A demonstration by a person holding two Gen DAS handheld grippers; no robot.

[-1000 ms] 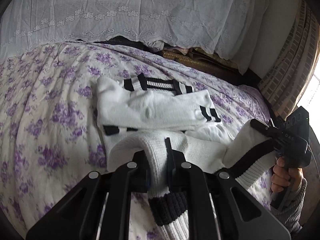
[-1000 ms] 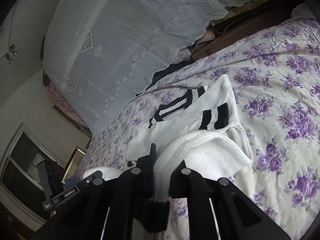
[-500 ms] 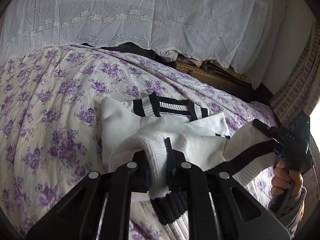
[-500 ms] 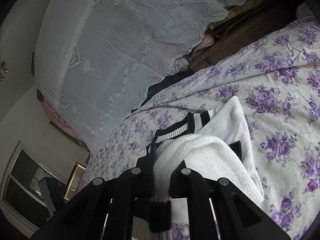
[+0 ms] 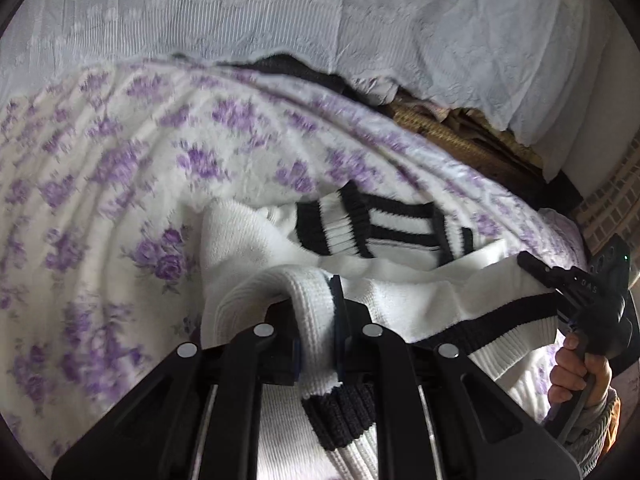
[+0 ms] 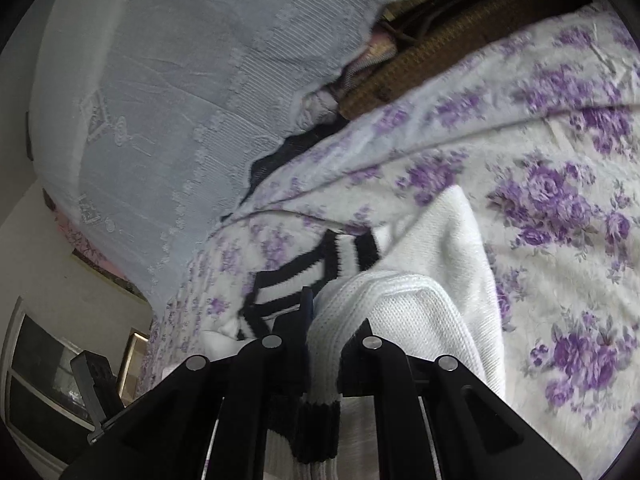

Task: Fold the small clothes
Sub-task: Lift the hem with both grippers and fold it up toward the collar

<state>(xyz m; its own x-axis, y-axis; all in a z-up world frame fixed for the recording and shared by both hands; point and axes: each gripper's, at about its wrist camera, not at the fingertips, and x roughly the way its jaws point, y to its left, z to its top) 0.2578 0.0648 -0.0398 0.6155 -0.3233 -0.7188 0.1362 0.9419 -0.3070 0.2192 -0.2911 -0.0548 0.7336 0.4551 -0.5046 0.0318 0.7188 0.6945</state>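
Both tongs have carried the sweater's hem forward over its body since the earlier frame; less white knit shows beyond them. Left tongs [image 5: 316,312] pressed together, pinching a fold of the white knit sweater [image 5: 420,304] at its black-banded hem. Right tongs [image 6: 320,320] likewise clamped on the hem's other end; in the left view a hand [image 5: 580,372] grips their handle. Sweater lies on the purple-flowered bedspread [image 5: 120,200], striped collar [image 5: 384,220] farthest out. Lace curtain [image 5: 280,12] behind the bed.
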